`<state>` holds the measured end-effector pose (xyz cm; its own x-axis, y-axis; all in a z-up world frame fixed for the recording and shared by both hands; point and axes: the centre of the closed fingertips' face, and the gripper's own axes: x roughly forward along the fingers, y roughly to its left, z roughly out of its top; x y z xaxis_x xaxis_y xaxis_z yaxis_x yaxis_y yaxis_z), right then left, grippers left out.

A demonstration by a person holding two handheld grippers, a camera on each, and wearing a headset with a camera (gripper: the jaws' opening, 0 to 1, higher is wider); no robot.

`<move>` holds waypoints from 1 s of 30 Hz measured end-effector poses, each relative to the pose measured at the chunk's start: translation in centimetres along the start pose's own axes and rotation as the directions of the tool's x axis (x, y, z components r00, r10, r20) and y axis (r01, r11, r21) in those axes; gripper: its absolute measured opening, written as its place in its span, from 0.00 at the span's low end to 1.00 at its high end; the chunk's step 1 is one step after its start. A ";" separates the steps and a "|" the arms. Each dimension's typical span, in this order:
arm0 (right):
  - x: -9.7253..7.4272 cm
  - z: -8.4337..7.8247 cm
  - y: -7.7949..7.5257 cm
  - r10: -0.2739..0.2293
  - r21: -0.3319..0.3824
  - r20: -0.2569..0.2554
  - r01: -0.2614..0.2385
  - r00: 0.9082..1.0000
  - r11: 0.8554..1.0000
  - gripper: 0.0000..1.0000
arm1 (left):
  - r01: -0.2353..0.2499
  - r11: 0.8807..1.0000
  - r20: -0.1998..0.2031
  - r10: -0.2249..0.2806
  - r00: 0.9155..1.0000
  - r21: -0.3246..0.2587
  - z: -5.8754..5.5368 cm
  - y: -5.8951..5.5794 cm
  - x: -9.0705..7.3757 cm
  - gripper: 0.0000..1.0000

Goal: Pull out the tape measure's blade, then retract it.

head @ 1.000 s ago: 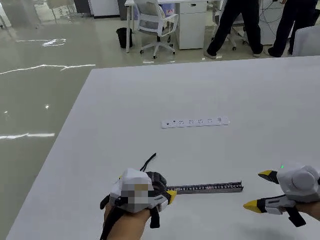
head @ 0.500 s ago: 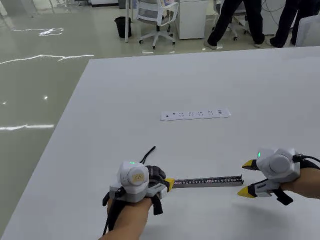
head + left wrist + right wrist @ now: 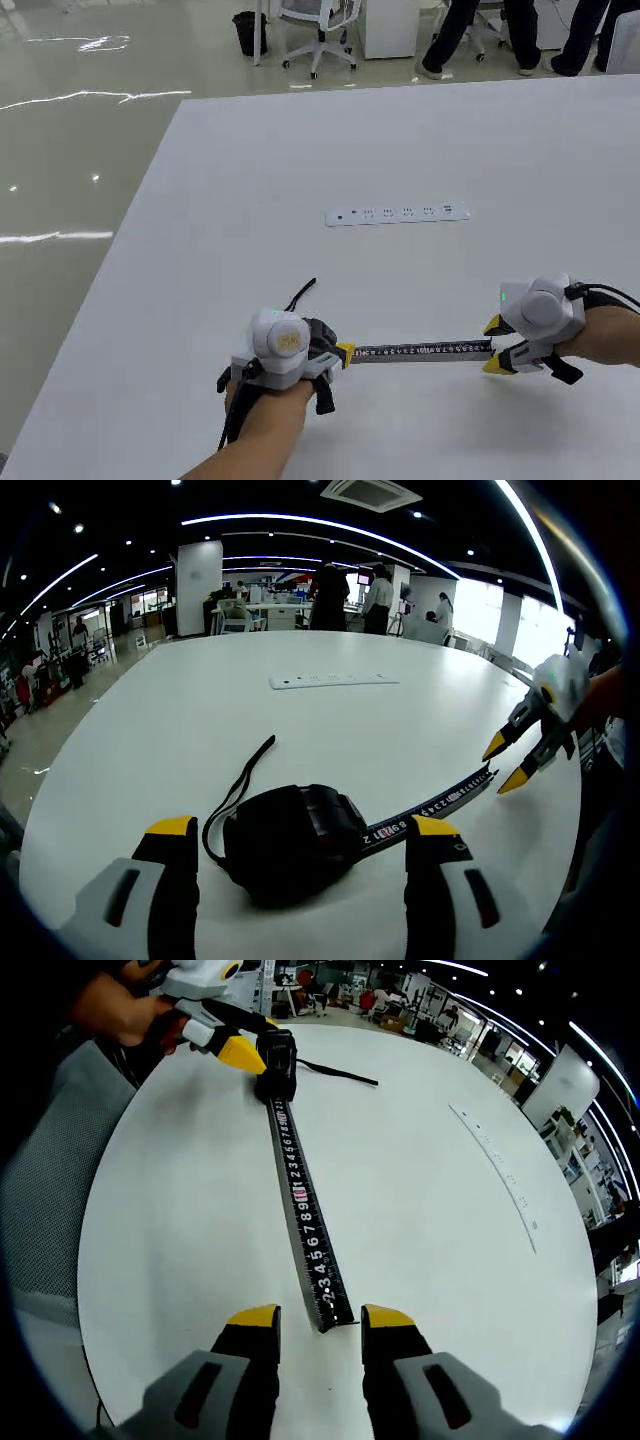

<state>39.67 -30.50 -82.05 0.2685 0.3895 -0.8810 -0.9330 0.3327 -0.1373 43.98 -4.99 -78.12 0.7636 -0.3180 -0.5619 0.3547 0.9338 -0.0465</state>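
Counting one tape measure [image 3: 295, 842], one power strip [image 3: 397, 213], two hand-held grippers: left hand-held gripper [image 3: 302, 825] released wide, straddles the case [image 3: 277, 1068]; right hand-held gripper [image 3: 320, 1316] released, flanks the blade tip [image 3: 336, 1308].

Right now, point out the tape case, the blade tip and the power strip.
case [image 3: 290, 840]: left gripper view, top of its black body.
blade tip [image 3: 332, 1315]: right gripper view, last marks at the blade's end.
power strip [image 3: 397, 213]: head view, middle of its white top.
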 end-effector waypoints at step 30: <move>1.3 -0.8 -0.7 0.048 0.022 -0.124 -0.046 0.991 0.999 0.16 | -0.037 0.994 -0.036 0.034 0.999 -0.102 -0.7 0.3 1.4 0.67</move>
<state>40.50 -30.92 -83.44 0.1915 0.2957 -0.9359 -0.9389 0.3329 -0.0869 44.75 -5.08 -79.48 0.7554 -0.2805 -0.5922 0.2695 0.9568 -0.1093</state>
